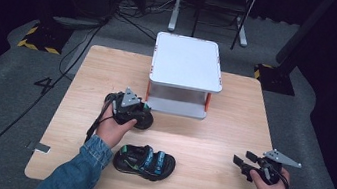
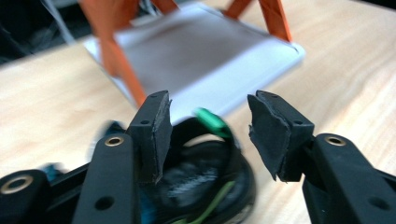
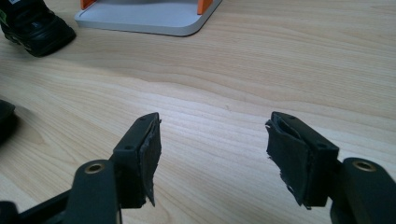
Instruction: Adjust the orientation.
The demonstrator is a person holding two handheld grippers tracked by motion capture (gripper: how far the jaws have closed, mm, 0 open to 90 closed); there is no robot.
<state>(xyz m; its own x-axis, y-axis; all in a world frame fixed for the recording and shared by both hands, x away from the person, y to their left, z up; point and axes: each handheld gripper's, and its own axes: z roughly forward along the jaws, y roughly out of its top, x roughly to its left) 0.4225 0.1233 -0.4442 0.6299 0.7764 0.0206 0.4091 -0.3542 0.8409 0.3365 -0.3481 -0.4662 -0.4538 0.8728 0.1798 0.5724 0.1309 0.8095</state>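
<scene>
Table [image 1: 231, 134]: pale wood-grain top, smooth with a soft sheen. Two-tier shelf [image 1: 189, 62]: smooth matt white boards that look like plastic, on glossy orange posts. Sandals [image 1: 145, 162]: black, rubbery-looking soles with cloth-like straps showing blue and green. Fingers [image 3: 144, 149]: hard black plastic faced with rough, matt, ragged-edged rubbery pads. Sleeve [image 1: 79, 167]: blue denim.

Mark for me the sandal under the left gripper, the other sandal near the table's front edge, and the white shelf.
sandal under the left gripper [image 2: 205, 179], left gripper view, dark footbed.
sandal near the front edge [image 1: 145, 162], high view, blue-green straps.
white shelf [image 1: 187, 61], high view, top board.
</scene>
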